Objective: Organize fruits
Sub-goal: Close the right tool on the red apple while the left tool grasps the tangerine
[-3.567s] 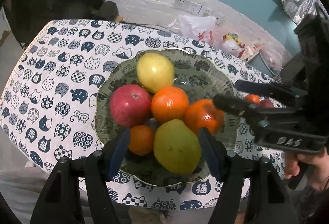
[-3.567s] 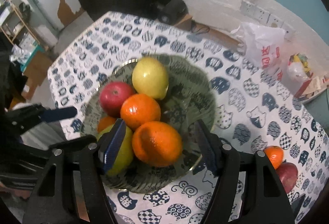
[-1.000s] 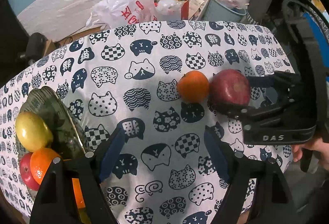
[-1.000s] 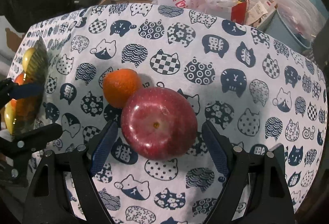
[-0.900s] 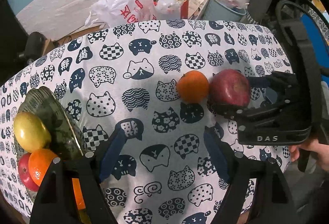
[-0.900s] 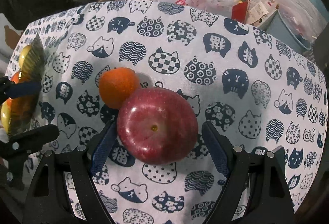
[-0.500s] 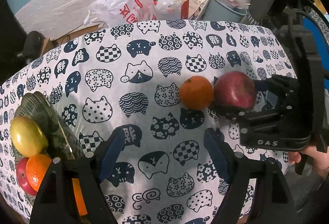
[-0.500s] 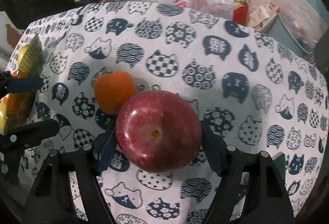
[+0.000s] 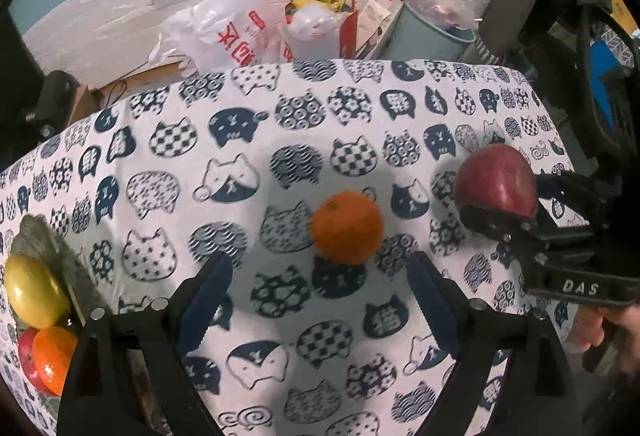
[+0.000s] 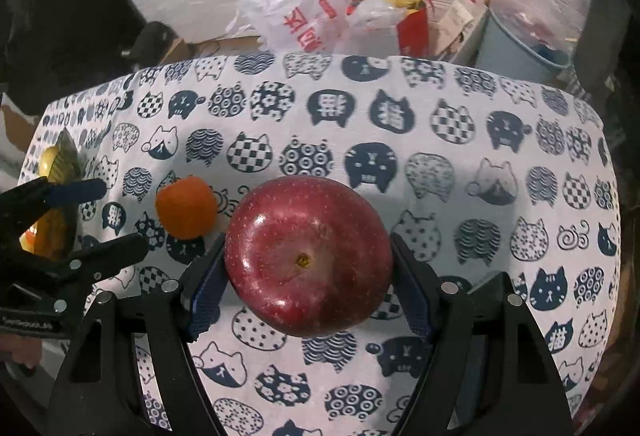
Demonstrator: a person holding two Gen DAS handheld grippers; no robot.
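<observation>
Right tongs (image 10: 306,276) clamped on apple (image 10: 308,256), lifted off cloth (image 10: 440,140). Left tongs (image 9: 320,296) wide open, empty; orange (image 9: 346,227) just ahead between tips.

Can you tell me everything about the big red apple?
The red apple is large, round and shiny, dark red with tiny pale speckles and a small brownish dimple facing the right wrist camera. The right gripper is shut on it, one blue pad pressed against each side. It looks lifted a little above the cat-print tablecloth, though contact underneath is hidden. The small orange sits apart, to its left. In the left wrist view, the apple's top bulges above the black fingers.
</observation>
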